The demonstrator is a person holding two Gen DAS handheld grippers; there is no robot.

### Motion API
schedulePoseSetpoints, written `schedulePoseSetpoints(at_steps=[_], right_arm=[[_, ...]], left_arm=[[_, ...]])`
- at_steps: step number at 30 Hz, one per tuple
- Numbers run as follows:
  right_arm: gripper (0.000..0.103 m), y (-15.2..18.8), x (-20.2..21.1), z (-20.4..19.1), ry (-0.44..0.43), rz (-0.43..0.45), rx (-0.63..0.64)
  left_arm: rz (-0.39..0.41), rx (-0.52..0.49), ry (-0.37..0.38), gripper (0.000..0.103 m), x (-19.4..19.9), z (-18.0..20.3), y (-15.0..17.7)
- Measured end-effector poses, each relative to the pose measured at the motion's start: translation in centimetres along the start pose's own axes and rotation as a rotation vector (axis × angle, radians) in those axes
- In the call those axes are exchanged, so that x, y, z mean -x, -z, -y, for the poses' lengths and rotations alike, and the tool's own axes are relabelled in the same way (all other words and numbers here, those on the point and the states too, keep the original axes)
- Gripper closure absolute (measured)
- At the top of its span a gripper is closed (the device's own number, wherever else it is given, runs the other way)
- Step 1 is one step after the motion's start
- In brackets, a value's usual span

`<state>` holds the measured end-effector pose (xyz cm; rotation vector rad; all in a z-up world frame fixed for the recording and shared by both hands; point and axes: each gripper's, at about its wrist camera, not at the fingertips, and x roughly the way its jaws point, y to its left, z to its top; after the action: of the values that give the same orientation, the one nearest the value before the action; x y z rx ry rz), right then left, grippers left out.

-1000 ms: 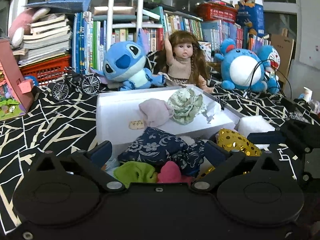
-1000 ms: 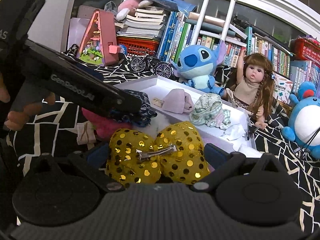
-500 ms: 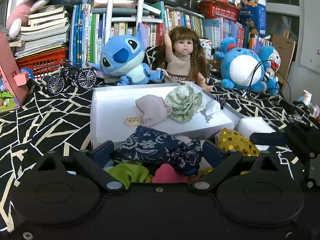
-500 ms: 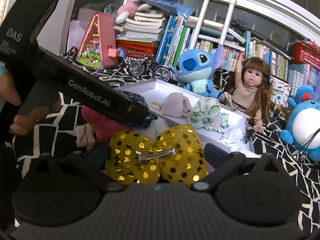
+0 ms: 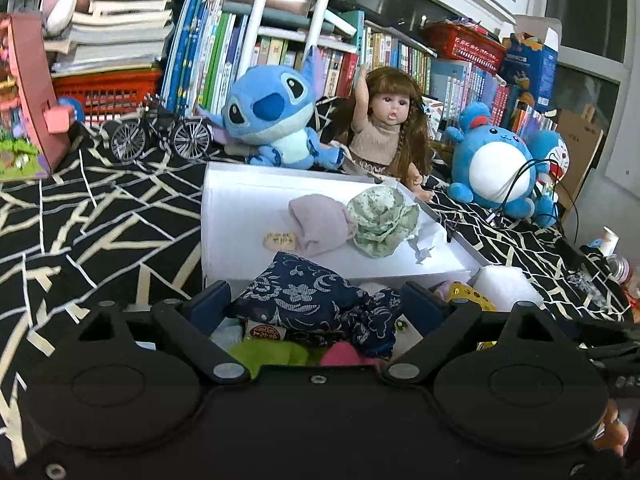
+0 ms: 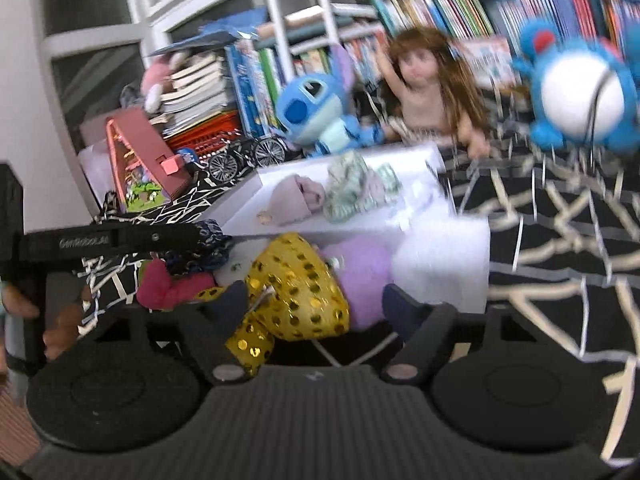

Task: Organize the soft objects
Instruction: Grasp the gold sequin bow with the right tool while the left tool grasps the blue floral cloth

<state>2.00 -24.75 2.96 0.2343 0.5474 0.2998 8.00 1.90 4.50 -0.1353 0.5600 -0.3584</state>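
Between the blue pads of your left gripper [image 5: 316, 300] lies the navy floral cloth [image 5: 304, 296], topping a heap of soft pieces just in front of the white box [image 5: 240, 208]. Its jaws are closing but stand wide, and neither pad looks pressed into the fabric, so I read this as lining up for a pinch, not a hold. Under the navy cloth sit a green piece [image 5: 268, 354] and a pink piece [image 5: 346, 354], which is probably why you come at the top layer first.

Your right gripper [image 6: 316, 300] has the gold sequin bow [image 6: 296, 292] between its pads, with a lilac plush piece [image 6: 360, 268] behind it. These jaws are closing too; the left pad seems to meet the bow's edge, the right pad stands clear, so the bow is not yet clamped. That view is blurred and tilted, so exact contact is hard to judge.

Inside the white box a mauve cloth [image 5: 320, 224] and a green patterned hat [image 5: 380, 220] already rest side by side towards the far wall, leaving the near floor bare, likely the room meant for what remains. The heap sits against the box's near wall, so each lift is short. Behind the box, the blue plush [image 5: 268, 120] and the doll [image 5: 384, 132] sit upright on the black-and-white patterned table [image 5: 92, 236], out of your path.
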Motion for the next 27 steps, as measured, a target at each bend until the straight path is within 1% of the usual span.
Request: schedulePoseSetpoints(at_steps=[2,3,4,5,6,7,8,9,11,12,13,15,20,27], right_arm=[[0.040,0.2,-0.4,0.5,-0.017,-0.020,-0.046],[0.042,0.3,-0.6,0.7,-0.027,-0.028,-0.067],[0.046,0.4,-0.8,1.0,-0.037,-0.036,-0.087],[0.051,0.4,-1.0,1.1,-0.045,-0.042,-0.108],[0.054,0.4,-1.1,1.2,-0.048,-0.045,-0.124],[0.061,0.4,-1.2,1.2,-0.055,-0.046,-0.139],[0.066,0.4,-1.2,1.3,-0.059,-0.047,-0.149],[0.068,0.3,-1.1,1.3,-0.061,-0.044,-0.154],[0.075,0.3,-0.8,1.1,-0.061,-0.027,-0.156],[0.075,0.2,-0.6,1.0,-0.061,-0.018,-0.157],[0.076,0.1,-0.4,0.9,-0.062,-0.009,-0.157],[0.078,-0.3,0.1,0.7,-0.064,0.009,-0.153],[0.079,-1.4,1.3,0.1,-0.046,0.062,-0.116],[0.083,-4.1,2.3,-0.1,-0.002,0.139,-0.088]], left_arm=[[-0.004,0.003,0.008,0.016,-0.2,0.1,0.1],[-0.005,0.005,0.009,0.017,-0.3,0.1,0.1],[-0.004,0.010,0.012,0.023,-0.3,0.1,0.2],[0.000,0.014,0.015,0.032,-0.2,0.2,0.1],[0.013,0.018,0.013,0.045,0.0,0.2,0.1],[0.025,0.019,0.005,0.053,0.2,0.2,0.0],[0.035,0.020,-0.005,0.082,0.4,0.2,-0.1],[0.041,0.021,-0.031,0.089,0.6,0.1,-0.3],[0.024,0.059,-0.014,0.091,0.6,-0.5,-0.8],[0.024,0.082,-0.001,0.091,0.7,-0.8,-0.9],[0.027,0.083,-0.002,0.091,0.7,-0.9,-1.0],[0.038,0.062,-0.015,0.092,0.9,-0.7,-1.0],[0.057,0.040,-0.003,0.093,1.4,0.0,-1.3],[0.090,0.032,0.009,0.095,1.5,0.7,-3.7]])
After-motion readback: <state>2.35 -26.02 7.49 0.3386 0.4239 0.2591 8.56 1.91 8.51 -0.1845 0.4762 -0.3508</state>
